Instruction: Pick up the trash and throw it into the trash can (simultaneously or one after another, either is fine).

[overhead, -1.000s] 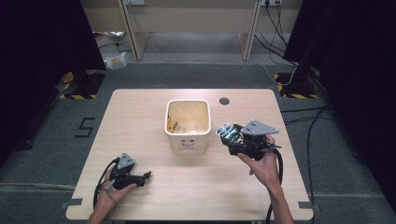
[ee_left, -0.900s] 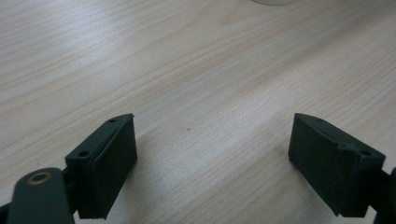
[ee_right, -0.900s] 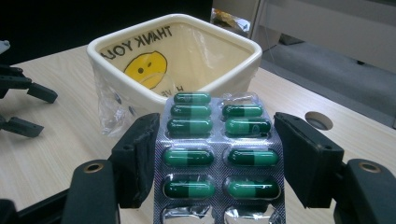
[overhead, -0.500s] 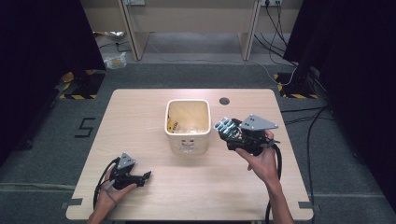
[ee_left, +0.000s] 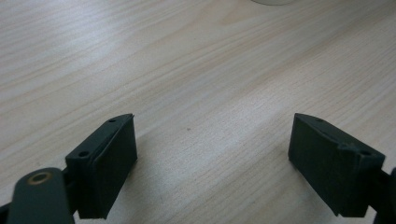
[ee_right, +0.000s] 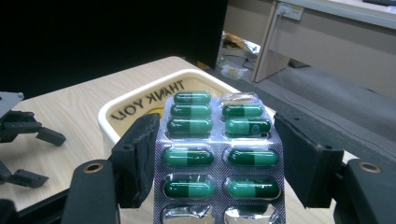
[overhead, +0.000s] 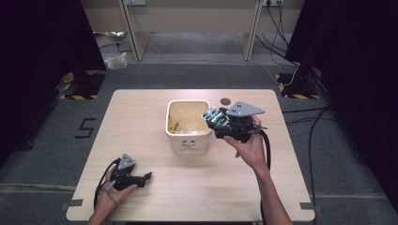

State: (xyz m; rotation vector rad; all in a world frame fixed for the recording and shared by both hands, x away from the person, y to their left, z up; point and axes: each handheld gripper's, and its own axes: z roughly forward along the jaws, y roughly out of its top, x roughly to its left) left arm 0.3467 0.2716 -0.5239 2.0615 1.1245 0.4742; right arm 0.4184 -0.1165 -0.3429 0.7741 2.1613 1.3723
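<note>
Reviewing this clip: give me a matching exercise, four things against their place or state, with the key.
Things:
1. blister pack
2. cream bin
3. left gripper
4. right gripper

States:
A. lying low at the near left of the table, jaws open with nothing between them
B. raised beside the bin's right rim, clamping something
C. silver foil with green capsules, held between two black jaws
D. standing mid-table, open at the top

Pairs: 1-C, 2-D, 3-A, 4-B
</note>
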